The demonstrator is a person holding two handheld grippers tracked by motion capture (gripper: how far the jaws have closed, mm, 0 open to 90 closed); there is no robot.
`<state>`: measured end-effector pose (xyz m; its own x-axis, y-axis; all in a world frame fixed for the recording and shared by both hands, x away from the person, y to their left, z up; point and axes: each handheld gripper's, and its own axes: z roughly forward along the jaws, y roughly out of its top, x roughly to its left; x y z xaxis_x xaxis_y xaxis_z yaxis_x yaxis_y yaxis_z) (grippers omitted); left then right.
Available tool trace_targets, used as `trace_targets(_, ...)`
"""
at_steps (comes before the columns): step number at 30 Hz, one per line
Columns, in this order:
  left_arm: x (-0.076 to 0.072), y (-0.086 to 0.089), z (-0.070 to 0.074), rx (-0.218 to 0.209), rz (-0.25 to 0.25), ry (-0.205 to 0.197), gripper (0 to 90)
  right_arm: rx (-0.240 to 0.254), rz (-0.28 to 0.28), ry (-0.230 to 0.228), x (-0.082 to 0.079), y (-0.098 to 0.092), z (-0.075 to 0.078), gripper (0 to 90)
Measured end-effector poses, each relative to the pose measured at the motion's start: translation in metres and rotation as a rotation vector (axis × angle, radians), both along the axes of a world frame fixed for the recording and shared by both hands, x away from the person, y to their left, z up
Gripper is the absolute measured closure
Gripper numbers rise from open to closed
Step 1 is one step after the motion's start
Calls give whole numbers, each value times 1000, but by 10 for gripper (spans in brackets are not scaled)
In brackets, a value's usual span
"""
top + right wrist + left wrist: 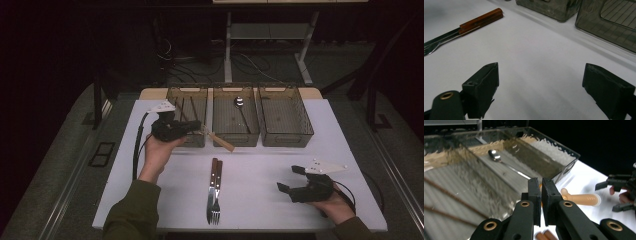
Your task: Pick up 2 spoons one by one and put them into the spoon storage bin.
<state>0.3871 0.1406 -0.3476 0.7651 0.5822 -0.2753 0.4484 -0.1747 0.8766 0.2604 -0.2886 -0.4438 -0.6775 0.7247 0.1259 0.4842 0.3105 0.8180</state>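
My left gripper point(200, 128) hovers at the front of the left bin point(176, 91), shut on a utensil with a pale wooden handle point(223, 142). In the left gripper view the jaws point(541, 183) stand pressed together and the pale handle point(580, 199) sticks out to their right; its working end is hidden behind them. My right gripper point(290, 178) rests on the white table point(320, 130) at the right with its jaws wide apart point(539, 75) and nothing between them. A knife and a fork point(214, 190) with dark wooden handles point(482, 20) lie side by side at the table's middle front.
Three smoky clear bins stand in a row at the back of the table. The left one holds thin brown sticks point(446, 197), the middle bin point(235, 141) holds a spoon point(239, 103), and the right bin point(300, 138) looks bare. Dark floor and table legs lie beyond.
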Motion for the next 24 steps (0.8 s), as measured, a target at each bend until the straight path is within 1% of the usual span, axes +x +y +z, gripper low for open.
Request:
trace_targets(4,8,-12,6,-1,3,-13,858,2,0,-2,0,0,0,139)
trace_targets(9,21,-26,8,18,9,-22,857,0,2,-4,0,0,1,139)
trace_targets(11,27,-32,8,10,23,-22,858,-2,2,-7,0,-1,1,139)
trace_targets(13,33,-39,7,23,30,-24,857,0,0,-8,0,-1,2,139)
trace_targets(15,40,-45,7,20,39,-26,857,10,-2,-6,0,-1,2,139)
trace_targets(20,52,-61,8,26,64,-26,857,15,2,-6,0,-2,2,139)
trace_targets(22,57,-69,8,50,68,-22,857,17,2,-9,0,-2,3,139)
trace_targets(24,61,-75,7,62,74,-22,857,16,2,-10,0,-2,3,139)
